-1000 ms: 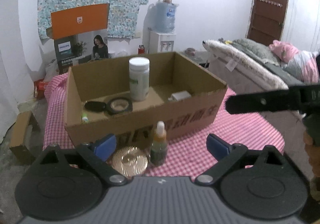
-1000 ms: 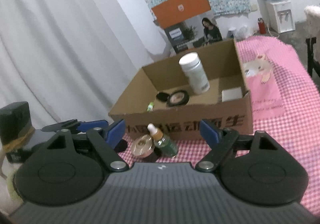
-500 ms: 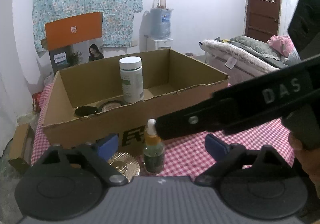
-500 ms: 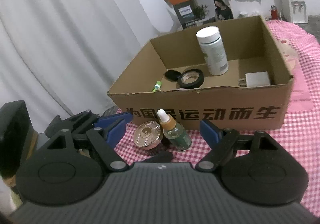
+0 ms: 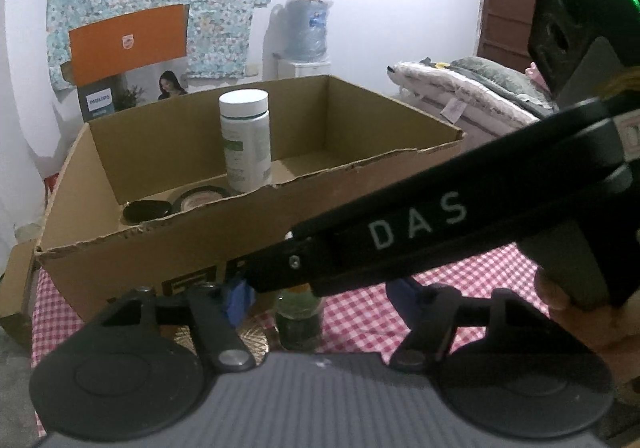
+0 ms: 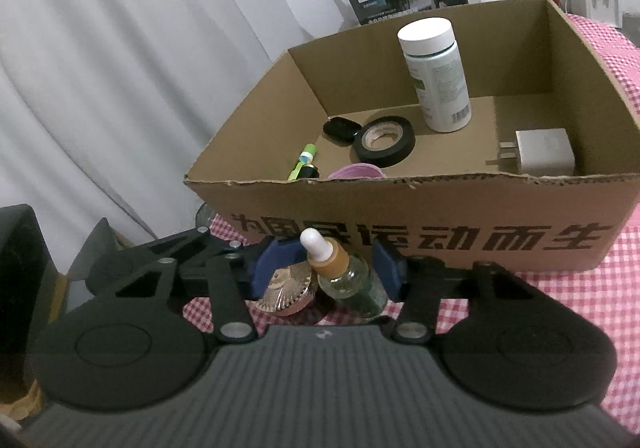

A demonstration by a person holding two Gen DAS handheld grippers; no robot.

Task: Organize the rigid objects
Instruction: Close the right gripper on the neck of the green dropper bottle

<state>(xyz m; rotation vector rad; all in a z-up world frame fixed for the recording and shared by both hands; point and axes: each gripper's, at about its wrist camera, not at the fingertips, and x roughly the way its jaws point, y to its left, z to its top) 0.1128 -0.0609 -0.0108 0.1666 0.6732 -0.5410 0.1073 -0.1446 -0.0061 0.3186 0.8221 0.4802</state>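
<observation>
Now | my right gripper (image 6: 326,268) nearer, jaws closing around the upright amber-collared glass dropper bottle (image 6: 344,272) before the cardboard box (image 6: 420,208) | pads not yet pressing | left gripper (image 5: 320,294) closing, empty, beside gold ridged disc (image 6: 286,286)

Both wrist views aimed forward and downward, close to the open brown cardboard box (image 5: 192,244) (image 6: 420,208). Left view low at its near wall, facing the far white wall. Right view higher, looking into it from the near side. Shared: the box and the small green glass dropper bottle (image 5: 298,320) (image 6: 352,284) before it.
</observation>
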